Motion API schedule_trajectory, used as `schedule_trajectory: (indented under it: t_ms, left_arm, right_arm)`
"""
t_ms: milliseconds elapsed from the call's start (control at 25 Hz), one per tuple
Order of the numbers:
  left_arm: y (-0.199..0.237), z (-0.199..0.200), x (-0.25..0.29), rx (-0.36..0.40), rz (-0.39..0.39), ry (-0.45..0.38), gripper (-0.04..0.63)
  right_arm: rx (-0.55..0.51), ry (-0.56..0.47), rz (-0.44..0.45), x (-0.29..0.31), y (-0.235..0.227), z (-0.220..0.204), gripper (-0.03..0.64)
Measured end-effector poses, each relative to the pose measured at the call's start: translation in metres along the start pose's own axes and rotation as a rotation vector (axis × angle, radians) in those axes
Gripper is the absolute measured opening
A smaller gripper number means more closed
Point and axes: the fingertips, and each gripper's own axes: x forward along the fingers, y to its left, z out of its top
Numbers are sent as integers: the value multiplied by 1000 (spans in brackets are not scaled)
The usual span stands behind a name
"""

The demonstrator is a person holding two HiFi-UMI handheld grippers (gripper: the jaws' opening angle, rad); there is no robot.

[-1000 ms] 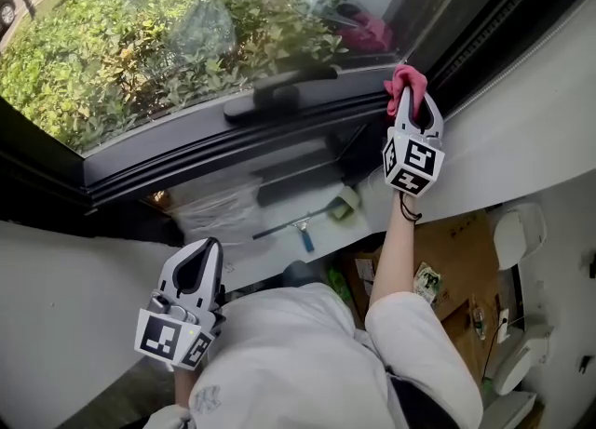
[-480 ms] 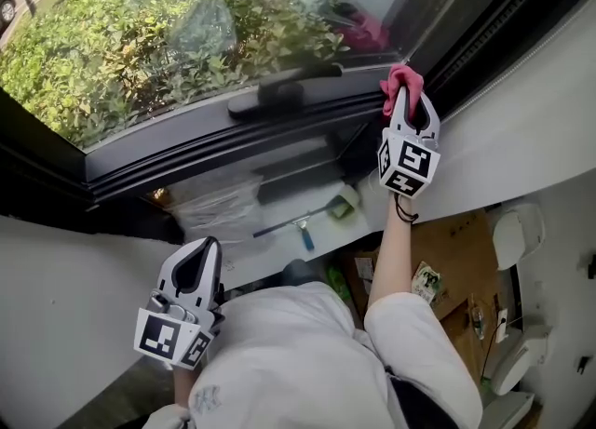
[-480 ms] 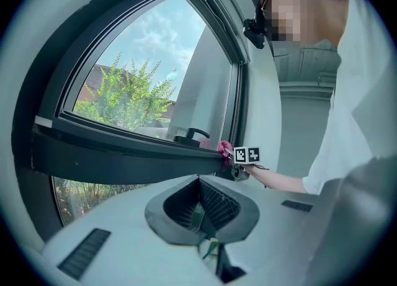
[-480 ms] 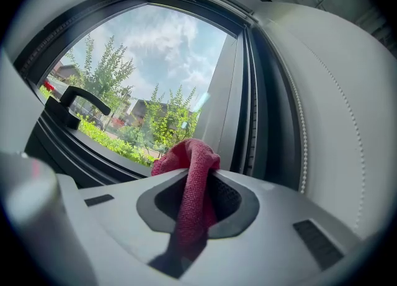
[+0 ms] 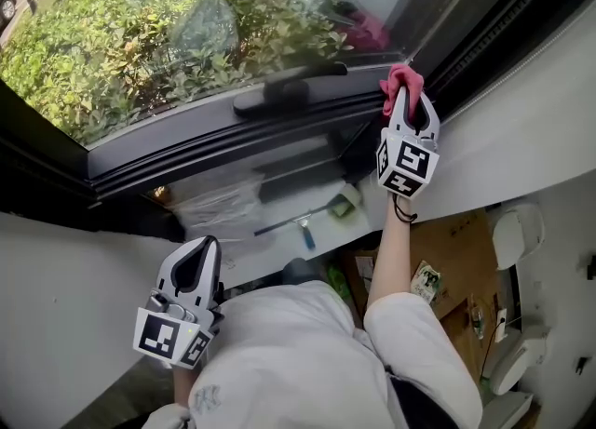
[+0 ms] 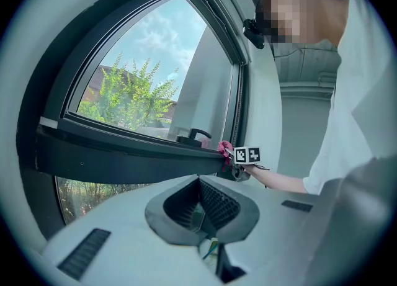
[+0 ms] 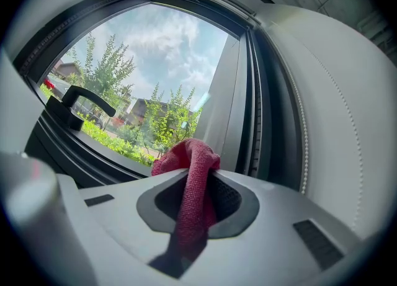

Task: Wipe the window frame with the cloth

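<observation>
A pink-red cloth (image 5: 401, 78) is bunched at the right end of the dark grey window frame (image 5: 233, 143), touching its lower rail close to the corner. My right gripper (image 5: 406, 94) is shut on the cloth (image 7: 189, 173), which sticks out past the jaws and hangs back between them. The black window handle (image 5: 284, 92) lies to the left on the rail. My left gripper (image 5: 201, 252) hangs low near the white wall, jaws shut with nothing in them (image 6: 201, 213). In the left gripper view the cloth (image 6: 224, 149) shows against the frame (image 6: 124, 157).
A squeegee (image 5: 300, 224) and clear plastic sheeting (image 5: 214, 204) lie below the window. A cardboard box (image 5: 456, 260) and white fixtures (image 5: 517, 232) stand at lower right. The person's white shirt (image 5: 298, 353) fills the lower middle. Green shrubs lie outside the glass.
My right gripper and the cloth have crept slightly left along the frame's rail. The left gripper has stayed put.
</observation>
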Motion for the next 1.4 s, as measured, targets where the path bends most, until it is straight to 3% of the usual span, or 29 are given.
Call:
schedule_trajectory:
  t_ms: [1400]
  left_arm:
    - [7,-3,-21,-7,27,-21,9]
  right_arm:
    - [-56,14,73,-18,49,17,58]
